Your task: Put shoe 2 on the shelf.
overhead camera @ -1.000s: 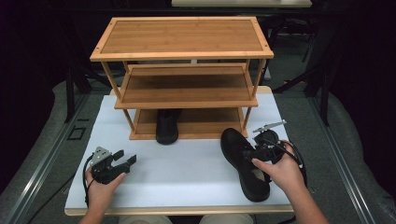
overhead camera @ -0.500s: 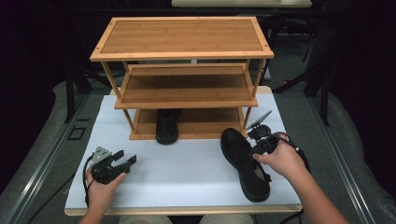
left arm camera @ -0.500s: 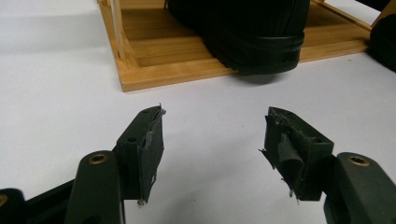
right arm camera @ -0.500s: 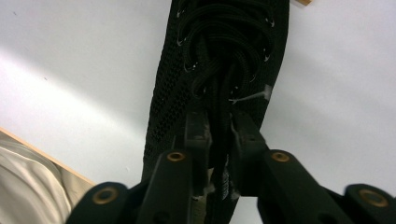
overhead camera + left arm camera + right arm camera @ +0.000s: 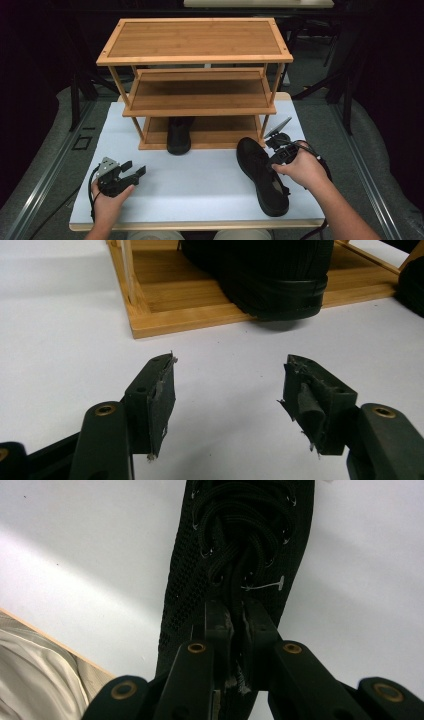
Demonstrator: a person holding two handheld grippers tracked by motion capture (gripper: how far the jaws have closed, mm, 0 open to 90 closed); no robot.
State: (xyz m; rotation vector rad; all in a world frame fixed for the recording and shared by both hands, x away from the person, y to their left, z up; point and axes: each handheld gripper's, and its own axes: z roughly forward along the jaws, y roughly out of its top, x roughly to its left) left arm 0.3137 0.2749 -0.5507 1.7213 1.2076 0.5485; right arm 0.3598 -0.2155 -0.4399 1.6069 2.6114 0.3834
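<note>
Right gripper view: your right gripper (image 5: pixel 235 625) is clenched on the shoe (image 5: pixel 240 545) at its laces.
Shoe: flat on the table (image 5: pixel 200 180), just beside the rack (image 5: pixel 195 105).
Left gripper (image 5: pixel 227 390): released, resting on the table.

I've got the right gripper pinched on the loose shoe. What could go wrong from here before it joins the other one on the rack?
1. The right gripper appears shut on just a thin strip by the laces of the loose shoe, so it may slip or swing when lifted.
2. The other shoe already sits on the bottom shelf; a swinging shoe might knock it.
3. The left gripper rests open, too far off to help.
</note>
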